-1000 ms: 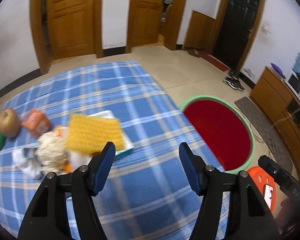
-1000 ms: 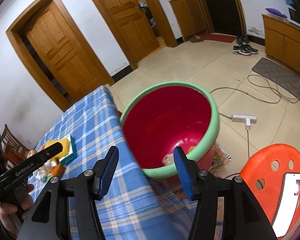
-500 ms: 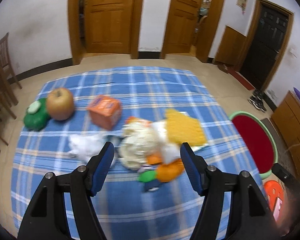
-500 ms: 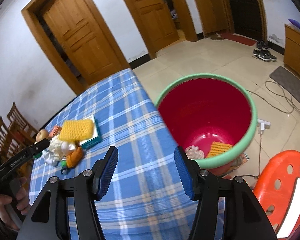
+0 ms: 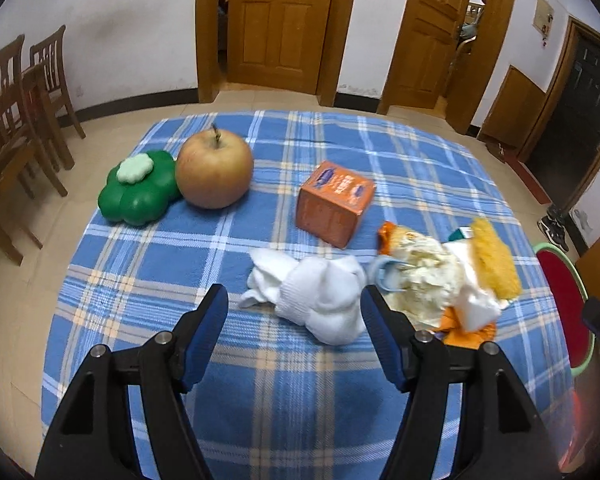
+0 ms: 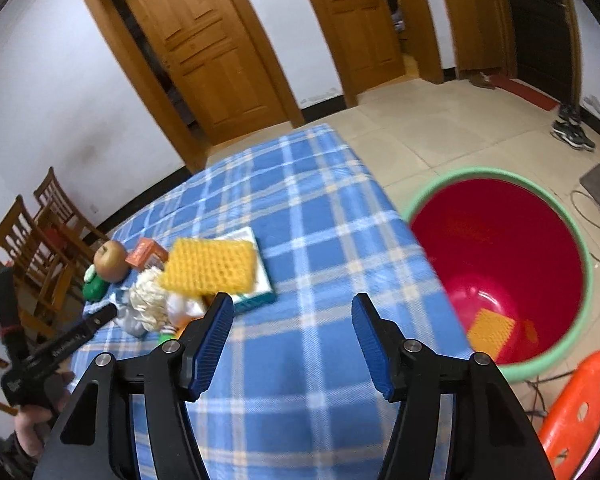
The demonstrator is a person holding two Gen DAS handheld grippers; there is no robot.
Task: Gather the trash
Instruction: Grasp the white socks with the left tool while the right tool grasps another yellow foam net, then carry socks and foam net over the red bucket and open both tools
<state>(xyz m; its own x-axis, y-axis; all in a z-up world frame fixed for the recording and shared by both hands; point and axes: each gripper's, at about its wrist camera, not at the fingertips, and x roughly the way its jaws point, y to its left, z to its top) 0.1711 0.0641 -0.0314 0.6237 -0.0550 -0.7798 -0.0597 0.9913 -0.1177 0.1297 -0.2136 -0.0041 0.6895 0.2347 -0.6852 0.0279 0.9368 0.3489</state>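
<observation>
A heap of trash lies on the blue plaid table (image 5: 172,264): a crumpled white cloth (image 5: 316,300), a cream paper wad (image 5: 424,276), a yellow sponge (image 5: 494,260) and orange scraps (image 5: 464,328). My left gripper (image 5: 294,304) hangs open just short of the white cloth, which lies beyond its tips, untouched. My right gripper (image 6: 292,304) is over the table's right part. Its jaws are opening with nothing between them. The red bin (image 6: 420,200) with a green rim stands on the floor to its right, with a yellow sponge piece (image 6: 490,328) inside.
An apple (image 5: 214,168), a green clover-shaped box (image 5: 138,188) and an orange carton (image 5: 334,204) sit behind the heap. The yellow sponge (image 6: 208,266) rests on a teal-and-white box (image 6: 256,296). Wooden chairs (image 5: 12,120) stand left; an orange stool (image 6: 580,412) stands by the bin.
The left gripper swung left from the bin side to the trash heap and came close to the white cloth. The right gripper drew back from over the bin toward the table, its jaws slightly wider.
</observation>
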